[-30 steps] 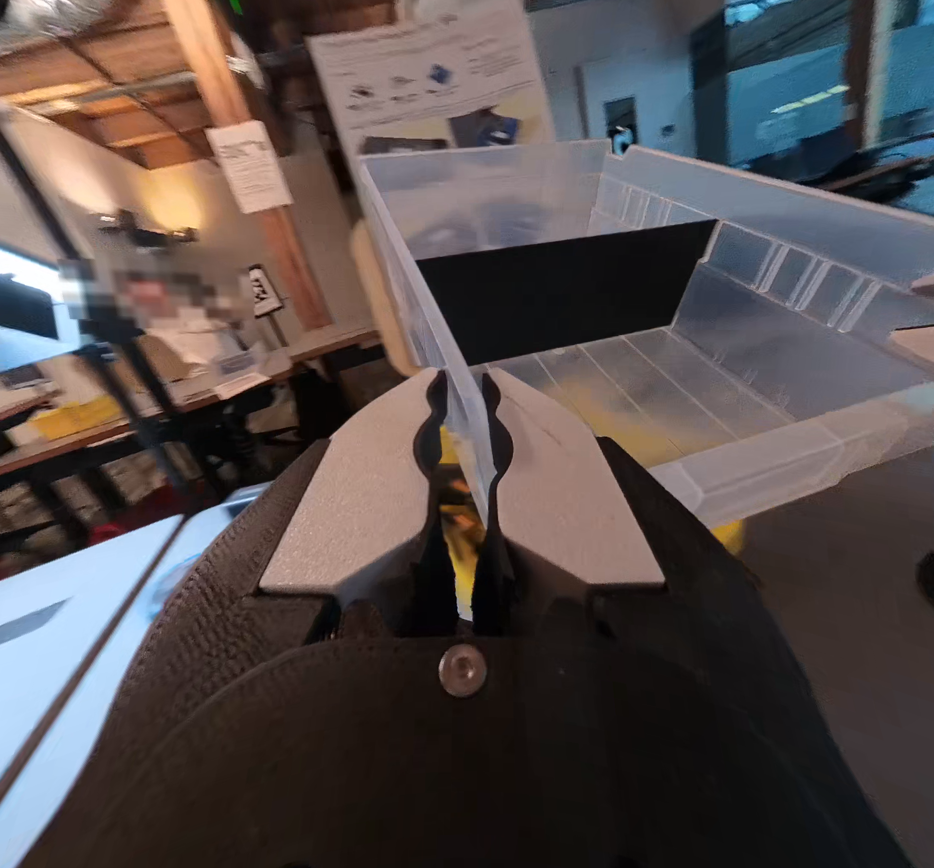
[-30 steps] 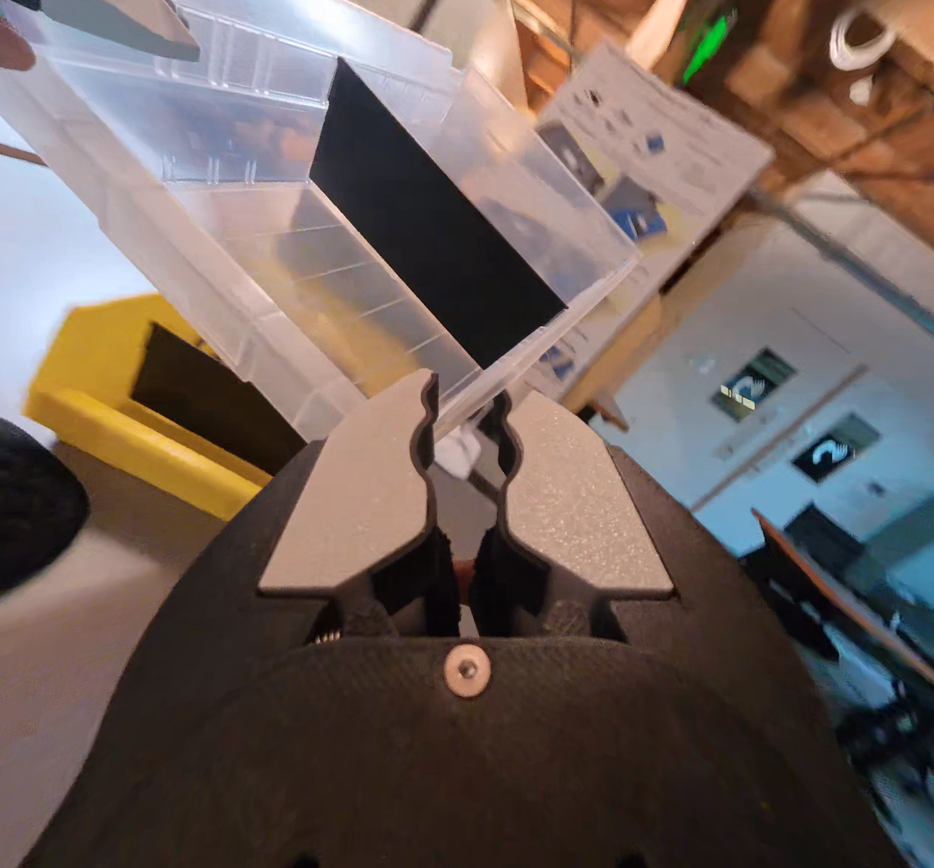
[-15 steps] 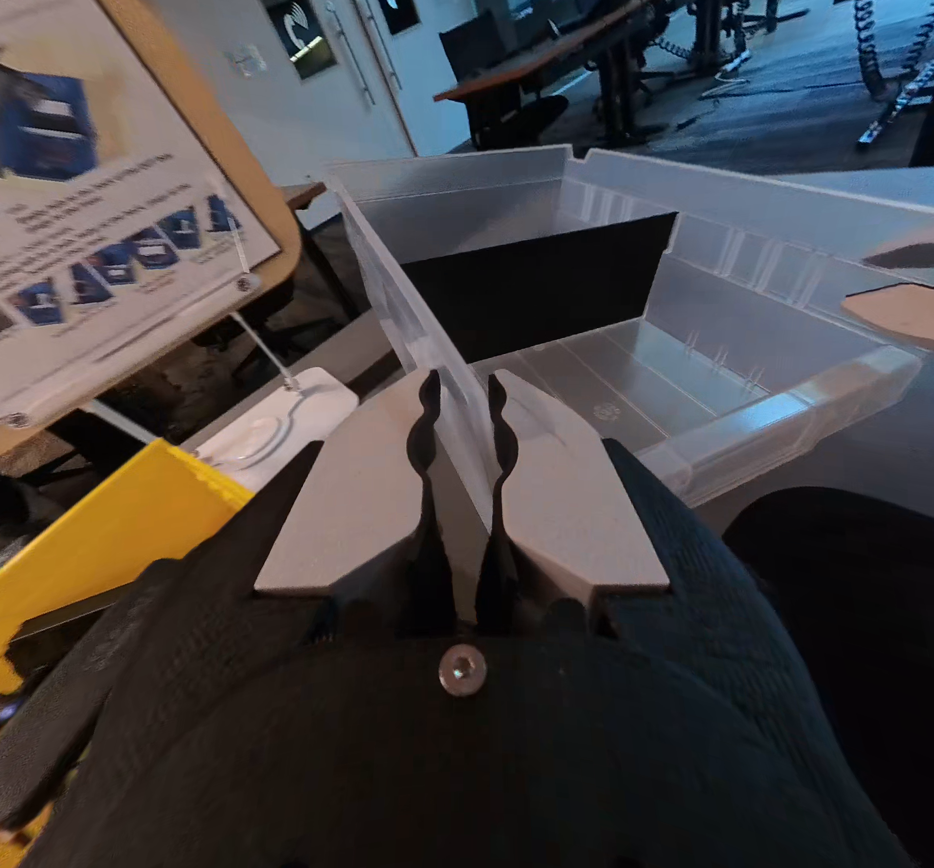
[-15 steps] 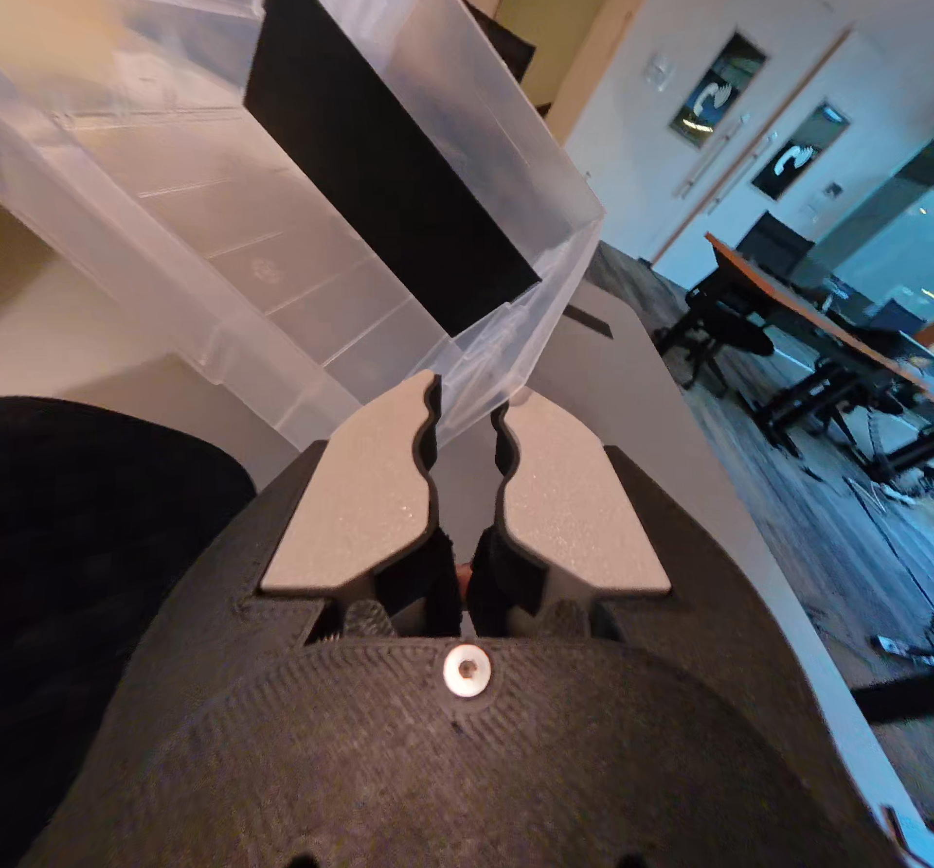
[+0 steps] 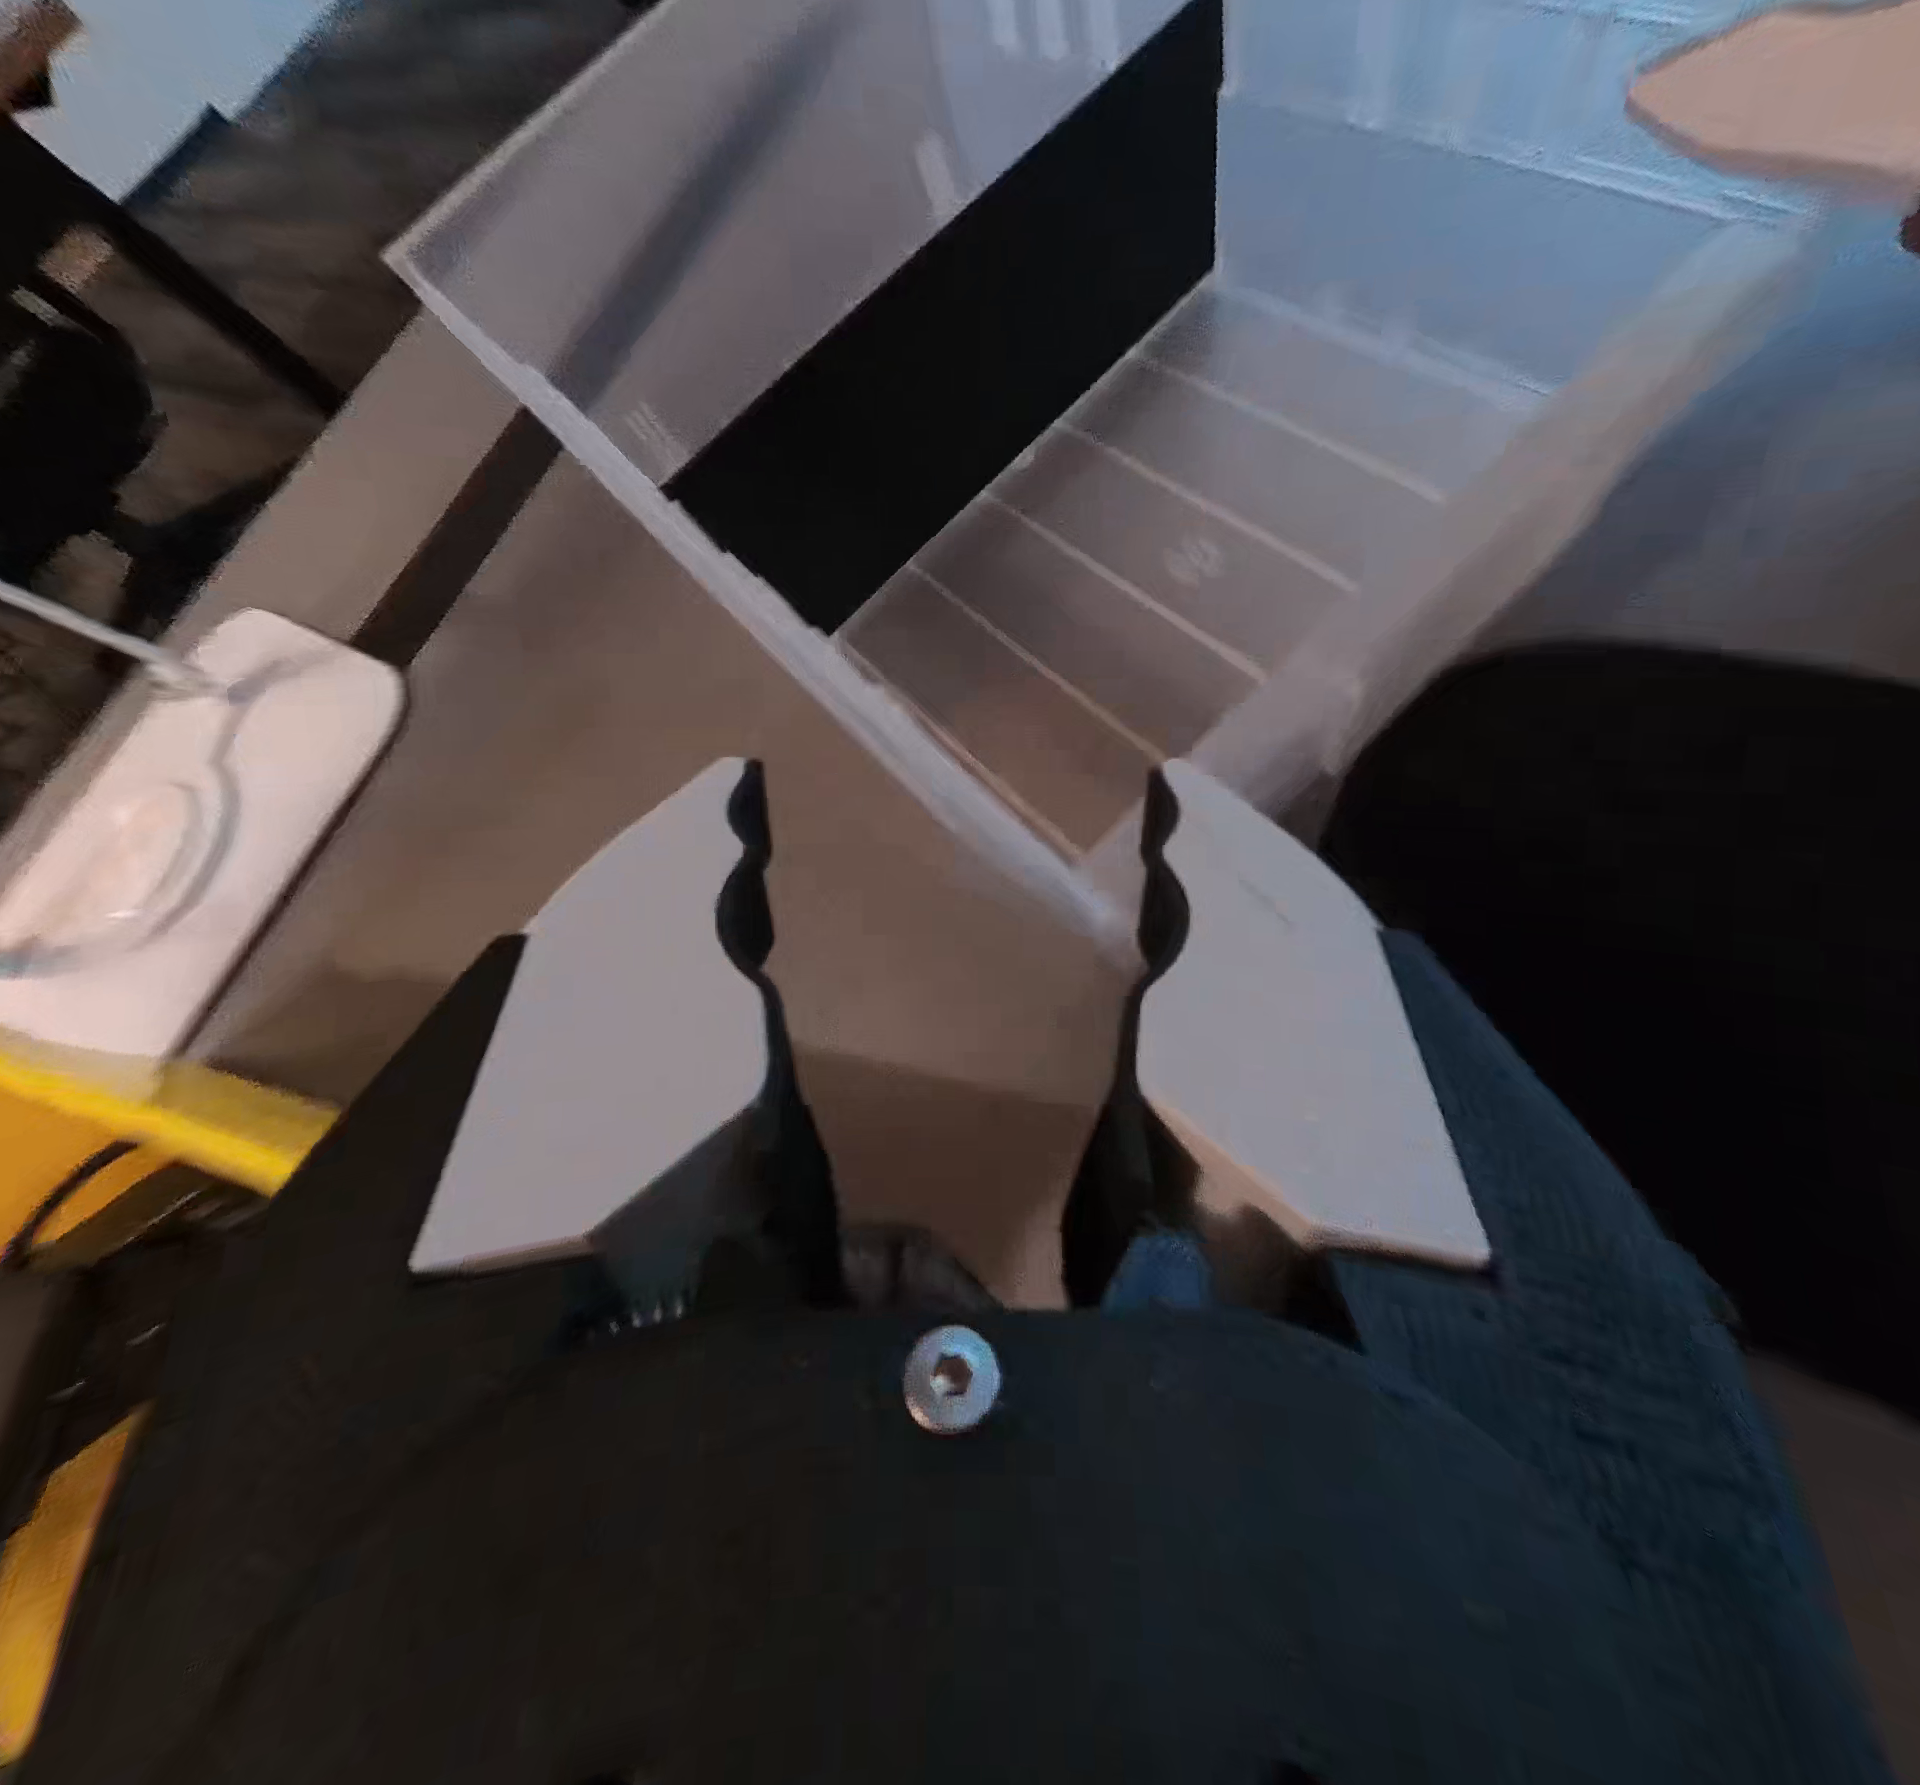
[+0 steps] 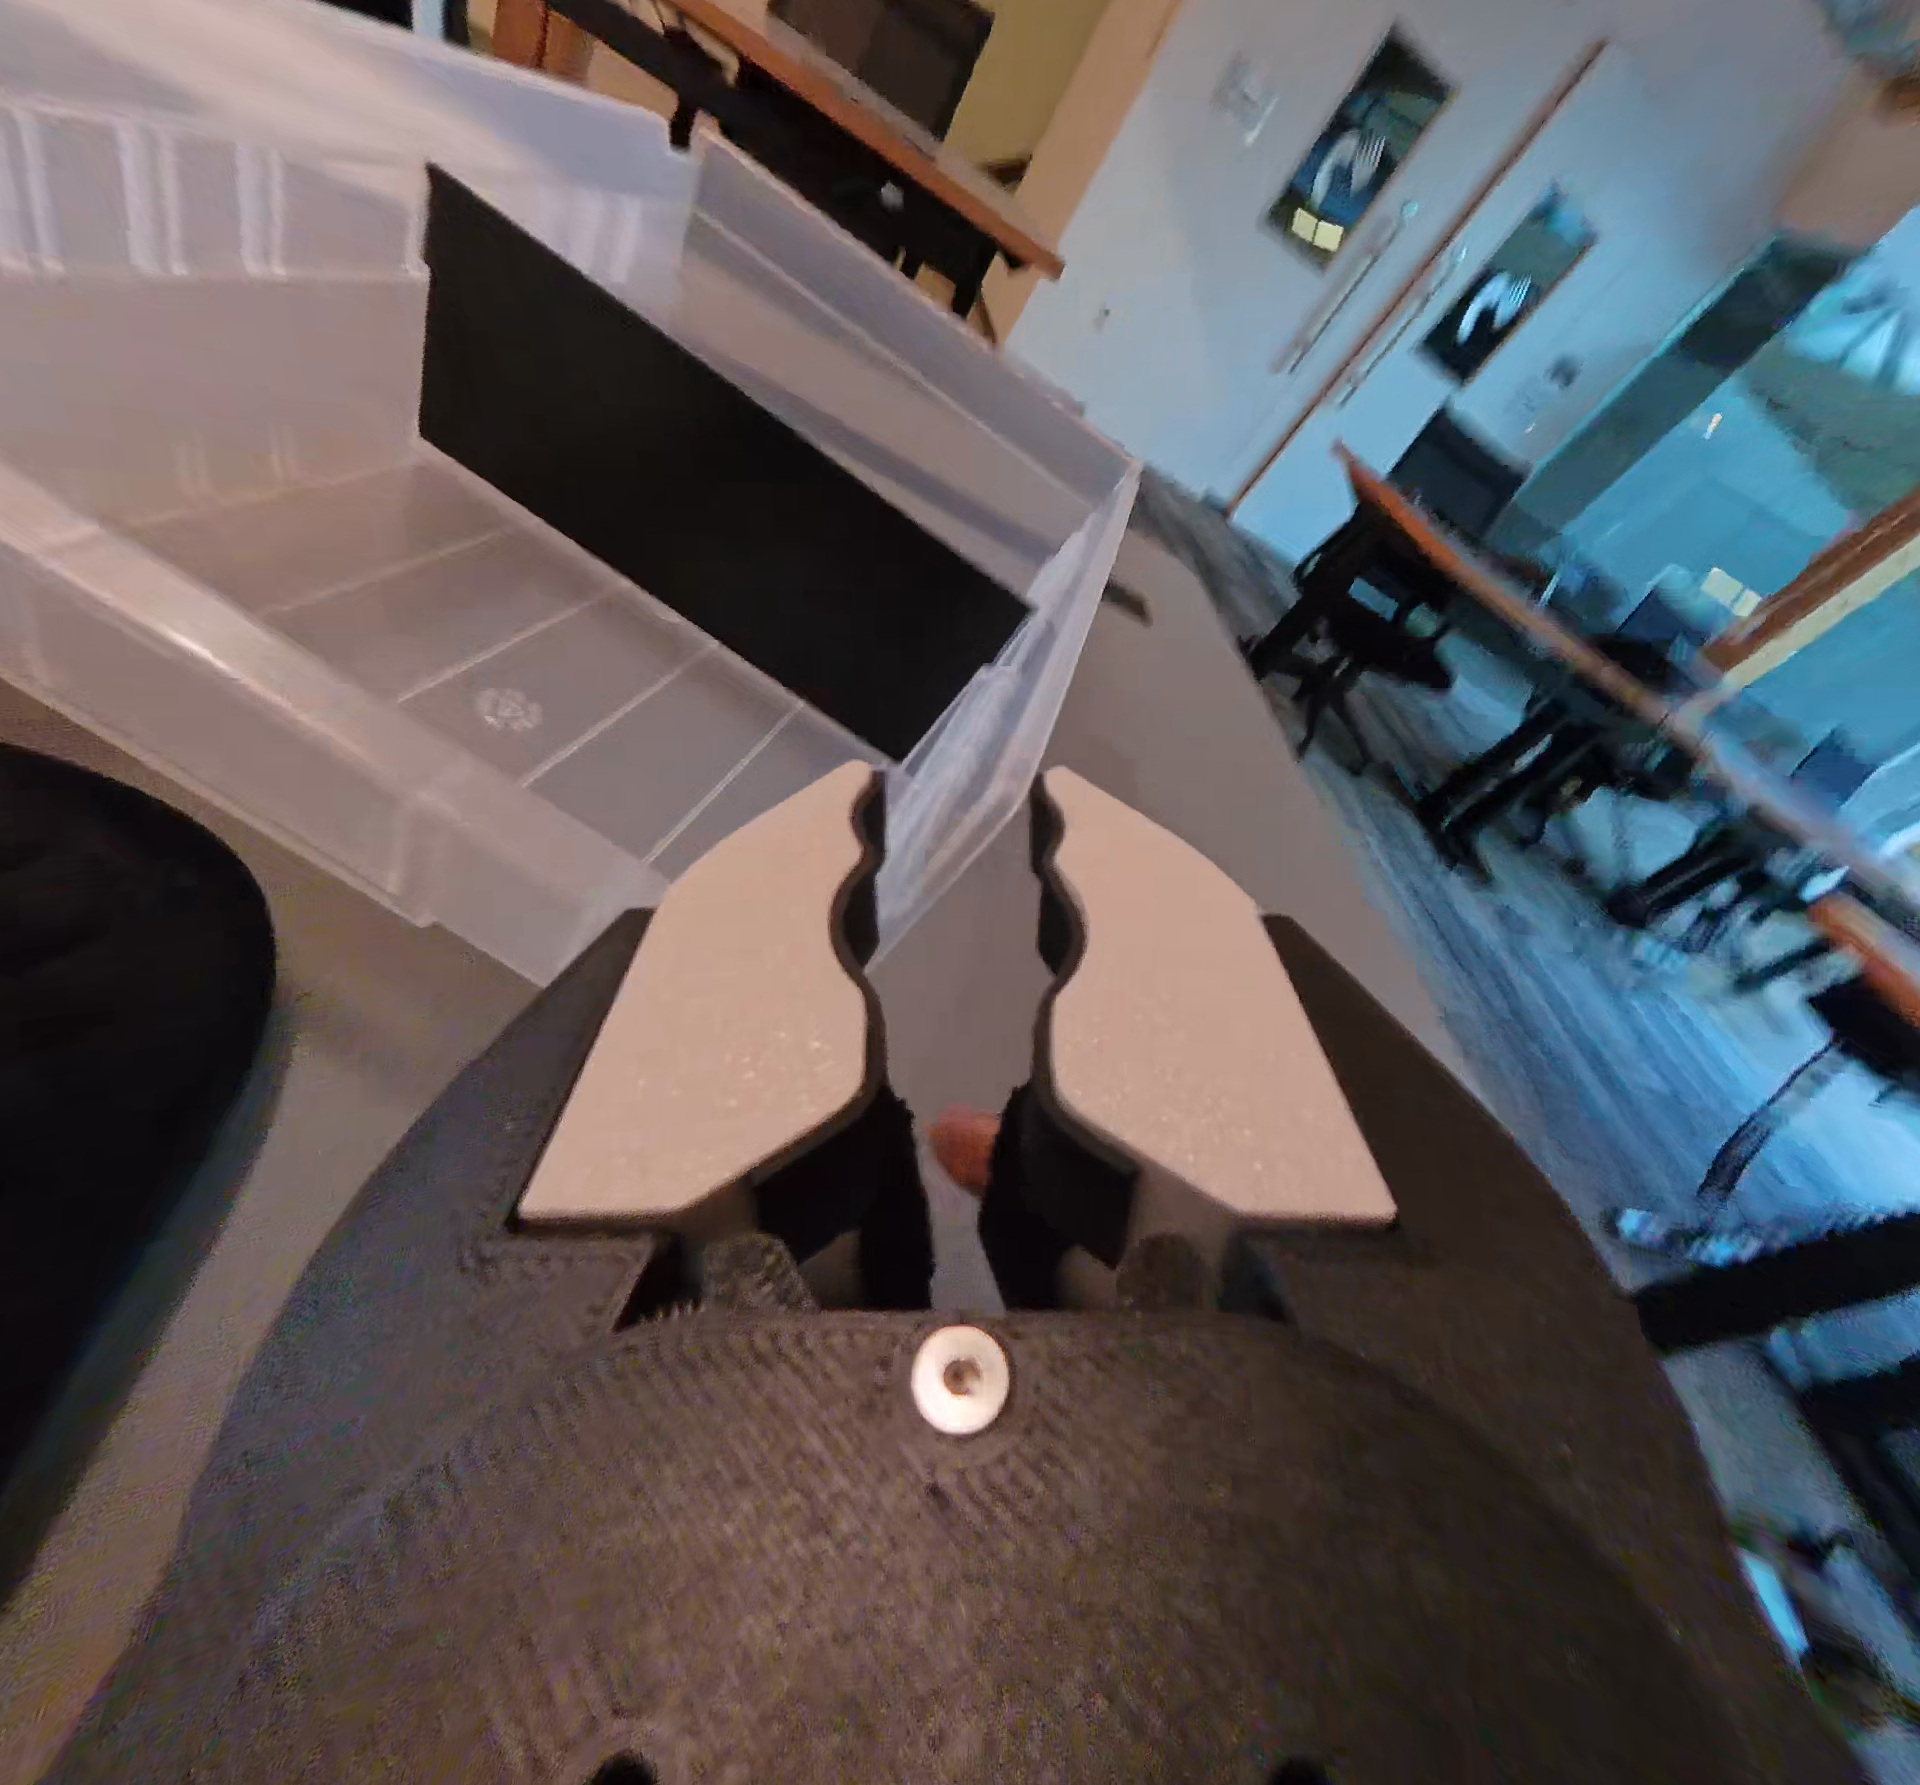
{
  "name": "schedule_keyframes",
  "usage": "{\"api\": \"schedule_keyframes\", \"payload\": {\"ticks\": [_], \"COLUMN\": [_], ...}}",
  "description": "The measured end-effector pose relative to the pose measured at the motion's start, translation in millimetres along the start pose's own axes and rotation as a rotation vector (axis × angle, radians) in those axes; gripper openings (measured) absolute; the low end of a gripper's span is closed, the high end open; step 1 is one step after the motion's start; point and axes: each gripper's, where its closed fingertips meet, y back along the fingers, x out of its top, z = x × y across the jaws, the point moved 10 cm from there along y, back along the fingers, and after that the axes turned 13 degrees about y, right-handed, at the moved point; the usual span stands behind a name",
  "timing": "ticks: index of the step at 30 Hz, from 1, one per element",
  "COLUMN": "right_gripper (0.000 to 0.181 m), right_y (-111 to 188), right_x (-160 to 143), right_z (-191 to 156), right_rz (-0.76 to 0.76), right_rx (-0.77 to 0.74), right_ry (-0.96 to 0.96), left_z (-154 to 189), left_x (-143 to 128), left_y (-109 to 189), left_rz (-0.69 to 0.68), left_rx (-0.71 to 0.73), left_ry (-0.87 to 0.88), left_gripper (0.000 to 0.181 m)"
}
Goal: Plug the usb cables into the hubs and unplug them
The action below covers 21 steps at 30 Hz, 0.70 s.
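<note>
No USB cable or hub shows in either view. A clear plastic bin with a black divider lies at the grey table. My left gripper is open, with the bin's side wall running slantwise between its fingers and meeting the right finger. My right gripper is open a little. The bin's corner wall stands in its gap against the left finger, and the divider lies just beyond. The right gripper also shows, blurred, in the left wrist view at the bin's far side.
A yellow bin and a white stand base lie to the left. A black round pad lies in front of the clear bin and also shows in the right wrist view. Desks and chairs stand beyond the table edge.
Both grippers were shut on the bin's walls and carried it down from the air to the table. Now both have opened, the left wide and the right slightly.
</note>
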Motion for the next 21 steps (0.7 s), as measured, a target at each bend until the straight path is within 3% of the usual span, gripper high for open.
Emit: {"api": "schedule_keyframes", "payload": {"ticks": [4, 10, 12, 15, 17, 21], "right_gripper": [0.053, 0.079, 0.074, 0.064, 0.058, 0.043], "right_y": [15.0, 18.0, 11.4, -1.5, -11.3, -29.4], "right_x": [13.9, 55.9, 69.2, 84.6, 88.1, 88.3], "right_z": [6.6, -24.2, -43.0, -73.2, -86.6, -98.2], "right_rz": [0.223, 0.278, 0.264, 0.251, 0.191, 0.082], "right_rx": [-0.047, 0.331, 0.396, 0.485, 0.509, 0.526], "right_ry": [0.255, 0.498, 0.579, 0.702, 0.796, 0.869], "left_z": [-8.4, -24.0, -25.0, -29.7, -36.5, -54.4], "left_x": [-19.2, -86.9, -97.4, -105.3, -106.6, -114.4], "left_y": [58.6, 119.3, 123.8, 115.2, 106.7, 92.8], "left_rz": [0.049, -0.058, -0.092, -0.165, -0.179, -0.268], "left_rx": [0.14, 0.289, 0.32, 0.275, 0.279, 0.346], "left_ry": [-0.182, -0.282, -0.3, -0.302, -0.305, -0.396], "left_gripper": [0.072, 0.066, 0.065, 0.049, 0.039, 0.036]}}
